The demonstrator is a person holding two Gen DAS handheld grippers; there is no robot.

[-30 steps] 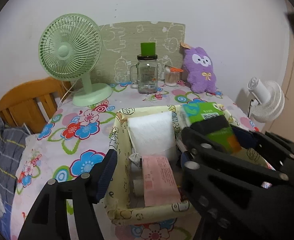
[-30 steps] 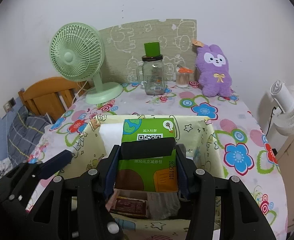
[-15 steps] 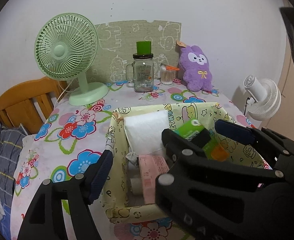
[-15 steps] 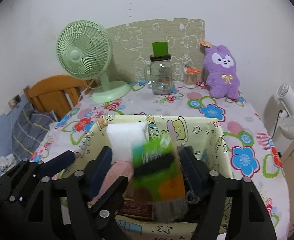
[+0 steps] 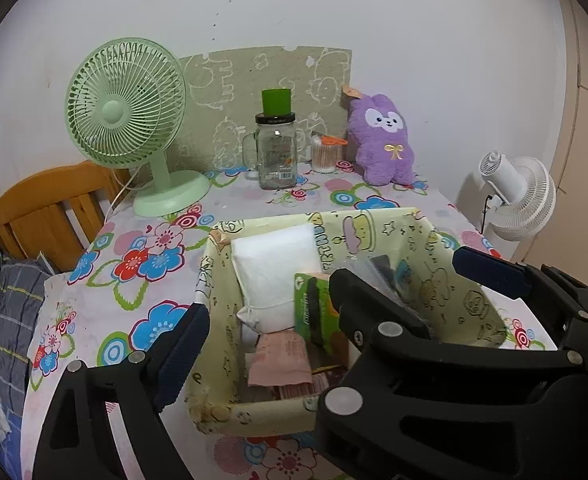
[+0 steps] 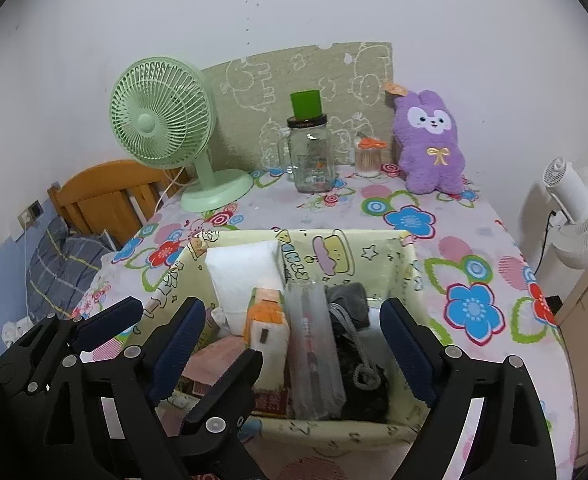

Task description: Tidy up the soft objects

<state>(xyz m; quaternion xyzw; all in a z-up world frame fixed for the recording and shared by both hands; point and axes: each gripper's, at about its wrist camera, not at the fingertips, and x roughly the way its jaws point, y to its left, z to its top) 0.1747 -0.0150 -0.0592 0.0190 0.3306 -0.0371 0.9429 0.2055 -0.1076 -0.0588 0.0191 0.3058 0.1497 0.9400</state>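
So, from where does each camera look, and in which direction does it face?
Left wrist: on the left gripper, looking down over the fabric bin to the wall; the right gripper crosses its view.
Right wrist: on the right gripper, same direction; the left gripper shows lower left.
Shared: bin, green fan, purple plush. Both jaws are opening, empty.

White wall (image 5: pixel 413 20), wooden headboard (image 5: pixel 46 208)
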